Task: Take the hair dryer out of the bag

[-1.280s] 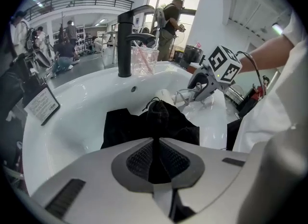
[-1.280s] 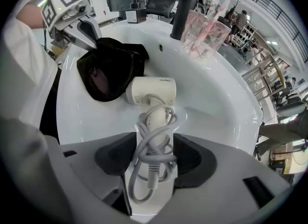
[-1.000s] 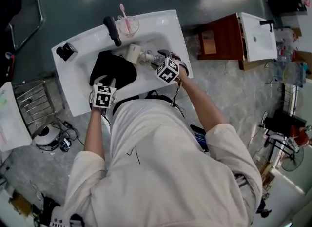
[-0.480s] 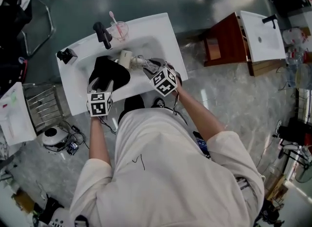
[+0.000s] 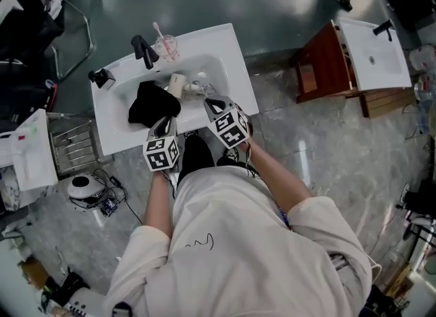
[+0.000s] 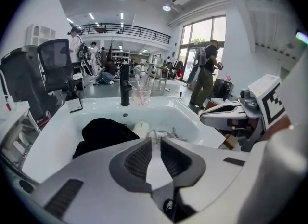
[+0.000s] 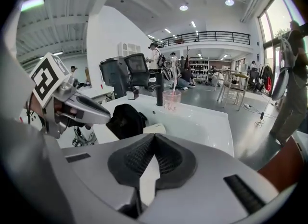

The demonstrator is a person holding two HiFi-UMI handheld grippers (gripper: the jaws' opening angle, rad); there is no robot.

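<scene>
**Dryer lies in the sink next to the bag, and both your hands are empty**

The white hair dryer (image 5: 177, 84) lies in the basin of the sink (image 5: 216, 44). It touches the far right edge of the black bag (image 5: 151, 102), and its cord (image 5: 196, 89) is bunched just to its right. From here most of the dryer's body looks clear of the bag. No view shows whether its hidden end is tucked under the fabric.

Your left hand-held gripper (image 6: 155, 143) hangs over the near edge of the sink, on your side of the bag. Its jaws have just been closing, so only a narrow slit is left between them, and nothing sits in it. Your right hand-held gripper (image 7: 154, 137) is over the near right part of the sink, jaws together and empty. It points toward the bag and dryer without touching either.

So the take-out step looks finished, or all but finished. If any part of the dryer is caught in the bag, the next move calls for two things:

- Part the left jaws and pin the bag with them.
- Open the right jaws wide enough for the barrel, and watch that the loose cord does not snag.
</scene>
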